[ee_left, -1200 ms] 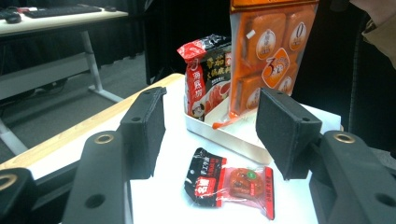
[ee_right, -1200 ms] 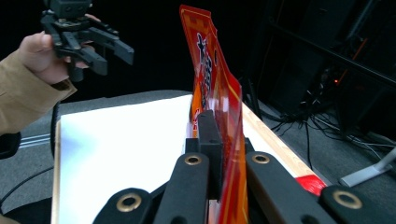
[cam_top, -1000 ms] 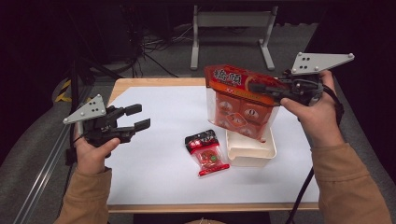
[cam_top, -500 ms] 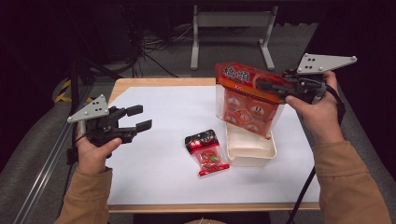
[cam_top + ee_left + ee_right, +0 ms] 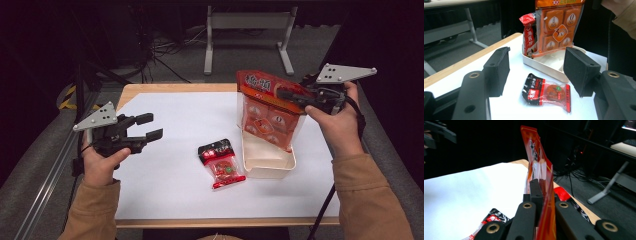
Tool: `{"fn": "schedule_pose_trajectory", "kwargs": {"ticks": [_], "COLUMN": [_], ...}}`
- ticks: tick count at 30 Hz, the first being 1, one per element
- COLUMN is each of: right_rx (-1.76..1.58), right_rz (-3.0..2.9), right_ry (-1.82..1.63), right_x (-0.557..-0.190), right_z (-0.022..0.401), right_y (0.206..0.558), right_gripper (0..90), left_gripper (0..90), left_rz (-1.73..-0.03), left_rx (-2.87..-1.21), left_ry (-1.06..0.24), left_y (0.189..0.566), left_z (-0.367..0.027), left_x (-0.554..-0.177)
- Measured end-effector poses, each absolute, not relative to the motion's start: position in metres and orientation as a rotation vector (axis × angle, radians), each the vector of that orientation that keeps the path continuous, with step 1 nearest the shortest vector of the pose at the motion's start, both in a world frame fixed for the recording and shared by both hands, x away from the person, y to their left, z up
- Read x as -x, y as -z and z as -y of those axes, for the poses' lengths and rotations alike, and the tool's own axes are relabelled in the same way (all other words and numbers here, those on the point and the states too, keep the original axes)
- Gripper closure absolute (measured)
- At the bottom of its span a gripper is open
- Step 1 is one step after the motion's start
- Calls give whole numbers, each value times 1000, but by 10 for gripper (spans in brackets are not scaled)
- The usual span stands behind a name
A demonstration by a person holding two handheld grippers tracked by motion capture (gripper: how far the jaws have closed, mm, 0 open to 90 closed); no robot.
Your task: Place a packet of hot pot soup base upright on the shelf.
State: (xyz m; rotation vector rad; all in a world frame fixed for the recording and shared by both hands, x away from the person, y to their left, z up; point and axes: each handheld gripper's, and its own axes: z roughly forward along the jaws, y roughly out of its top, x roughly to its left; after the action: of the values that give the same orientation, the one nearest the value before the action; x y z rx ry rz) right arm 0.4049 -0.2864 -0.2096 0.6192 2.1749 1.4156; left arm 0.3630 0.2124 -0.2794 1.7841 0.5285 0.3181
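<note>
Right gripper (image 5: 292,96) clamps the orange snack bag's (image 5: 267,112) top edge, bag hanging upright over the white tray (image 5: 270,161). Left gripper (image 5: 150,126), far left, jaws apart, empty.

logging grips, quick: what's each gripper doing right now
left gripper: open, holding nothing.
right gripper: shut on the orange bag, over the tray.

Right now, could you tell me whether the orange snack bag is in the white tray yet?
Partly: the orange snack bag hangs upright from the right gripper, bottom edge inside the white tray.
</note>
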Motion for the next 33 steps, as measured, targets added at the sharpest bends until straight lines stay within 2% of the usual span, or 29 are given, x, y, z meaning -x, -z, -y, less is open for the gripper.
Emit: {"fn": "schedule_pose_trajectory", "kwargs": {"ticks": [33], "right_rx": [-761], "right_rz": [-2153], "right_ry": [-1399], "right_x": [-411], "right_z": [299], "right_y": [256], "right_gripper": [895], "left_gripper": [369], "left_rz": [-535], "left_rx": [-1801], "left_ry": [-313], "left_y": [282], "left_z": [-209], "left_x": [-364]}}
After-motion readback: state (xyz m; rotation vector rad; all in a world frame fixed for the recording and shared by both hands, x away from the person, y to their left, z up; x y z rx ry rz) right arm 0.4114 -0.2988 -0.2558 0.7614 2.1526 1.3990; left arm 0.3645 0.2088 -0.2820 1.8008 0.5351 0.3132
